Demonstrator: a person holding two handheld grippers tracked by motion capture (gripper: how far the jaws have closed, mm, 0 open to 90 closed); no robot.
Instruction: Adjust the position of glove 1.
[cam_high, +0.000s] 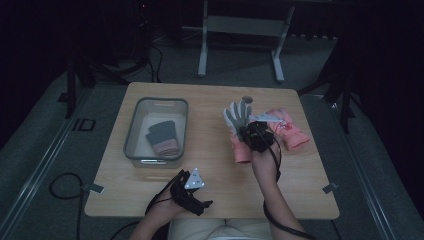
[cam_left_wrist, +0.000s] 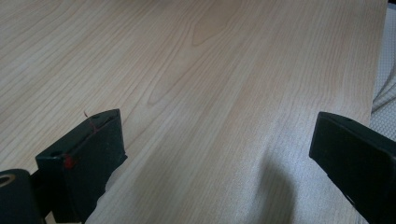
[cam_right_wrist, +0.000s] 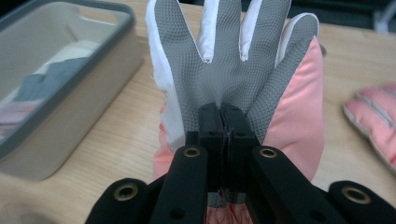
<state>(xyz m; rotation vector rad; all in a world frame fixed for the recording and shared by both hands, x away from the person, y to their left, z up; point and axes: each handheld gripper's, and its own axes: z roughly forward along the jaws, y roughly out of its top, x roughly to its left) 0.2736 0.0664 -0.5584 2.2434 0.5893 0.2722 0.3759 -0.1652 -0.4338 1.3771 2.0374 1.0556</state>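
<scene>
the right gripper (cam_high: 256, 134) has its jaws clenched on the palm of a pink and grey glove (cam_right_wrist: 233, 79), pinching the fabric low down so the grey fingers stand fanned above the jaws. the glove sits to the right of the grey bin (cam_high: 134, 131), apart from it, and looks at least partly raised off the surface (cam_high: 210, 175). a second pink glove (cam_high: 289, 129) lies farther from the bin, just beside the held one. inside the bin a folded grey and pink item (cam_high: 162, 137) already rests.

the left gripper (cam_left_wrist: 210, 154) hovers near the front of the bin over bare wood, jaws released and holding nothing.

this looks like the carrying step: the glove is gripped and probably bound for the bin. the next move calls for lifting it clear of the bin's rim, moving over the opening, then letting go.
</scene>
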